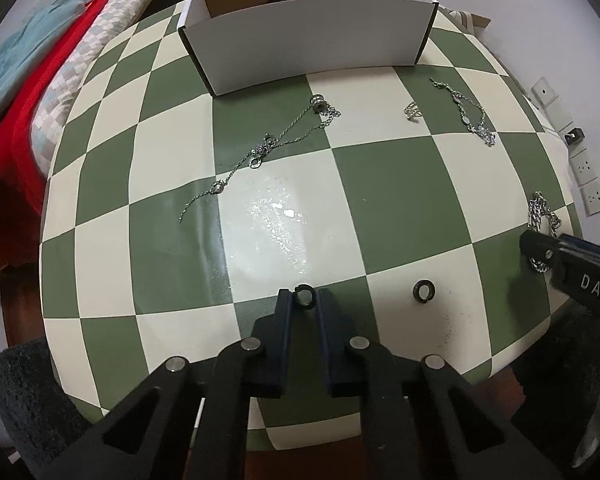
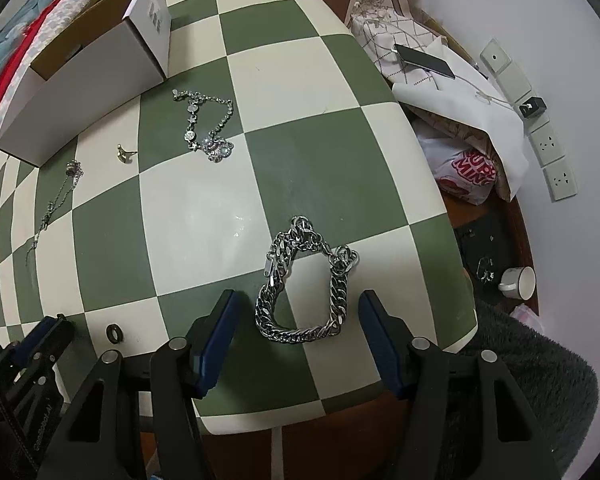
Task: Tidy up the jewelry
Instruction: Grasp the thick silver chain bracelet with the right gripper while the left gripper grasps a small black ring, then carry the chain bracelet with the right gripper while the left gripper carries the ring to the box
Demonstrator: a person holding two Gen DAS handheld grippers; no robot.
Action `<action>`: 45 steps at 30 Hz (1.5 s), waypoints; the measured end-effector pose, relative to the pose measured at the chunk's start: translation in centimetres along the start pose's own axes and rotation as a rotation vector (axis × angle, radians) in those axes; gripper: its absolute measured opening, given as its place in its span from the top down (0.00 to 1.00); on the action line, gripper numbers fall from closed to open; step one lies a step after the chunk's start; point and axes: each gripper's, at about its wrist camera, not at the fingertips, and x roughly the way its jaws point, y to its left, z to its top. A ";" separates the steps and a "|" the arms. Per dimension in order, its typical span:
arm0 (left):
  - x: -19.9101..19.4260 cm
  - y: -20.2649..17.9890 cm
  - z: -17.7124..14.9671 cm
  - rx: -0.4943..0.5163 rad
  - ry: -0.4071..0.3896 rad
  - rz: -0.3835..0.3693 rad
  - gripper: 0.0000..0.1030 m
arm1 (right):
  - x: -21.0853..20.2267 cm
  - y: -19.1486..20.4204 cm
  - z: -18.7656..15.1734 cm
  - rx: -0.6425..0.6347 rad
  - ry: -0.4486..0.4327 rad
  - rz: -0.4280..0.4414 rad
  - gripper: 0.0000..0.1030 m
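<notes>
On the green-and-cream checked table, my left gripper (image 1: pixel 304 294) is shut on a small dark ring (image 1: pixel 305 295) at its fingertips. A second dark ring (image 1: pixel 423 291) lies to its right, also in the right wrist view (image 2: pixel 113 333). My right gripper (image 2: pixel 296 300) is open, its fingers on either side of a heavy silver chain bracelet (image 2: pixel 300 292) lying on the table. A thin chain necklace (image 1: pixel 256 156), a small silver ring (image 1: pixel 412 111) and a crystal bracelet (image 2: pixel 210 126) lie near a white open box (image 1: pixel 308 36).
The white box also shows in the right wrist view (image 2: pixel 88 80). Bedding (image 1: pixel 40 60) lies to the left of the table. Bags and a phone (image 2: pixel 424 62) sit to the right, with wall sockets (image 2: pixel 548 148) and a cup (image 2: pixel 520 280) on the floor.
</notes>
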 end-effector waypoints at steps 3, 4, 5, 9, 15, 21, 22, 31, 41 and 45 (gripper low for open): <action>0.1 -0.1 0.0 0.001 -0.003 0.002 0.91 | -0.3 0.3 0.1 -0.018 -0.007 0.001 0.77; 0.1 0.0 0.0 0.002 -0.004 0.003 0.91 | -0.3 0.4 0.2 -0.024 -0.007 -0.001 0.83; 0.1 0.0 0.1 0.002 -0.004 0.003 0.91 | -0.3 0.4 0.2 -0.024 -0.009 0.001 0.83; -0.4 -0.4 -0.4 0.005 -0.014 0.010 0.91 | -0.5 0.2 0.0 -0.019 -0.025 0.011 0.83; -2.0 0.2 0.0 -0.004 -0.055 0.008 0.91 | -2.0 -0.3 0.0 0.010 -0.064 0.069 1.00; -4.7 1.1 1.1 -0.035 -0.117 -0.009 0.91 | -4.5 -1.7 0.5 0.057 -0.111 0.160 1.00; -5.1 1.3 1.2 -0.039 -0.126 -0.012 0.91 | -4.9 -1.8 0.7 0.058 -0.113 0.167 1.00; -5.8 1.6 1.6 -0.060 -0.139 -0.011 0.91 | -1.3 -1.8 0.6 0.070 0.044 0.189 0.67; -6.7 2.4 1.7 -0.073 -0.160 0.006 0.91 | -1.1 0.8 0.6 -0.016 -0.030 0.117 0.93; -8.0 2.7 2.5 -0.087 -0.194 0.006 0.91 | -3.7 0.1 1.5 0.013 -0.084 0.196 0.93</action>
